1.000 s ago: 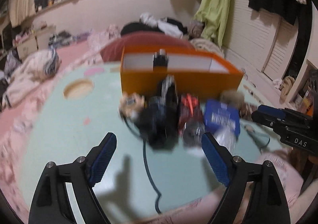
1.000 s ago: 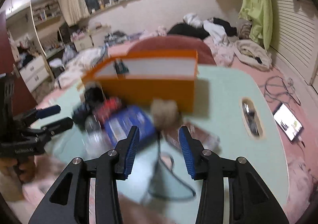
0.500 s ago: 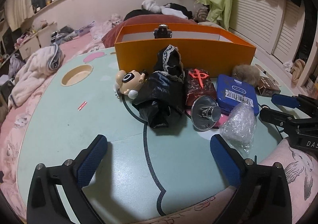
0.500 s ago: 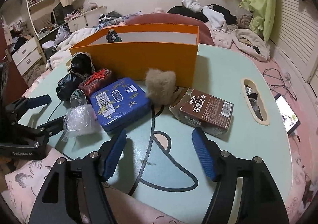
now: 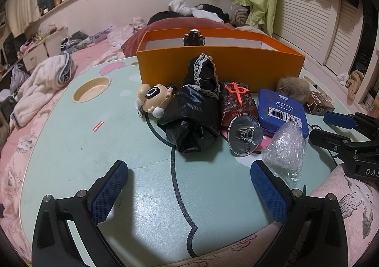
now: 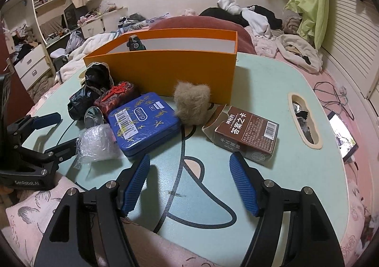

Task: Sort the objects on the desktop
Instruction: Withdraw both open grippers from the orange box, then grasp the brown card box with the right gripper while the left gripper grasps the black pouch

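One orange box [image 5: 220,70] on the counter [image 5: 71,148], one toy car [image 5: 193,37] inside it; in front, one pig toy [image 5: 154,99], one black bag [image 5: 191,117], one red block [image 5: 236,99], one blue tin [image 6: 144,122], one suction cup [image 5: 245,135], one plastic wrap wad [image 5: 285,148], one fur ball [image 6: 191,101], one brown carton [image 6: 246,134]; two cup holes, left one [image 5: 91,89] and right one [image 6: 305,125]; two tongs, left tongs [image 5: 189,191] and right tongs [image 6: 189,184].

orange box [image 6: 170,73], blue gold-patterned tin [image 6: 144,122], mint green table [image 5: 71,144], brown carton [image 6: 246,134]
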Motion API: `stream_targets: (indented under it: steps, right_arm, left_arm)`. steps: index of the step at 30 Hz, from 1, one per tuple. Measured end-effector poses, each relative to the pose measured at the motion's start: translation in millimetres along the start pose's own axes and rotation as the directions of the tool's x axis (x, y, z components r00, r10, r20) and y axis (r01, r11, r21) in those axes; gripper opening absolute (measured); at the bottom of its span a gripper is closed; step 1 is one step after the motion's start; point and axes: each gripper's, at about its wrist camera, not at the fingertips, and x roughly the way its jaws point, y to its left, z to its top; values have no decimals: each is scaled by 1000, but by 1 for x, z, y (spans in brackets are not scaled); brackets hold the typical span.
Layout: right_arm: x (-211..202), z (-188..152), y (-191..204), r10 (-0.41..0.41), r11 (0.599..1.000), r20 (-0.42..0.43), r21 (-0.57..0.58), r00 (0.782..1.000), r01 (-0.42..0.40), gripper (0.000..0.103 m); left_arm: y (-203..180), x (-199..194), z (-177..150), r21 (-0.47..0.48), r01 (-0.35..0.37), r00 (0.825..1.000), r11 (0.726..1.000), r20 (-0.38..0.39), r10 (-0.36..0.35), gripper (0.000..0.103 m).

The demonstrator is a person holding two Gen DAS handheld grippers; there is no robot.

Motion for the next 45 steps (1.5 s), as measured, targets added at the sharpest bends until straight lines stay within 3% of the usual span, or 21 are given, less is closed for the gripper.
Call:
stream_targets:
  steps: [11, 14, 16, 18, 21, 25, 29, 33, 34, 35, 39, 45]
  right_arm:
    - [-7, -3, 2, 30, 999, 24, 34, 999, -31, 70]
    - [-30, -4, -12, 45, 992, 156, 110, 987, -63, 70]
    - [-38, -2, -24, -20, 984, 213, 179, 977, -19, 70]
    - [-30, 5, -38, -77, 966, 173, 258, 982, 30, 70]
    - [-6, 14, -51, -44, 942, 56, 334, 997, 23, 70]
    - [-1, 26, -38, -61, 962, 48, 271, 997, 46, 70]
    - [17, 35, -37, -63, 965, -36, 253, 997, 70, 70]
    - [22, 36, -29, -100, 973, -64, 204, 993, 111, 70]
    - [21, 35, -26, -115, 974, -65, 187, 991, 125, 69]
    - [19, 33, -23, -126, 975, -57, 176, 990, 135, 60]
    - [11, 23, -26, -115, 975, -21, 191, 993, 117, 59]
    - [-16, 3, -43, -31, 953, 105, 303, 994, -2, 58]
  left_arm:
    - [0, 0, -1, 1, 2, 1000, 1000, 1, -2, 102]
    - [1, 0, -1, 2, 2, 1000, 1000, 1, -2, 102]
    - [1, 0, -1, 3, 3, 1000, 1000, 1, -3, 102]
    - [1, 0, -1, 3, 3, 1000, 1000, 1, -3, 102]
    - [1, 0, -1, 4, 3, 1000, 1000, 1, -3, 102]
    - [1, 0, -1, 4, 4, 1000, 1000, 1, -4, 102]
    - [1, 0, -2, 6, 4, 1000, 1000, 1, -4, 102]
    - [2, 0, -2, 5, 5, 1000, 1000, 1, -5, 102]
    - [2, 0, -2, 5, 5, 1000, 1000, 1, -5, 102]
    - [2, 0, -2, 5, 5, 1000, 1000, 1, -5, 102]
    - [6, -2, -1, -10, 5, 1000, 1000, 7, -5, 102]
    - [27, -12, 7, -110, 64, 997, 992, 48, -59, 102]
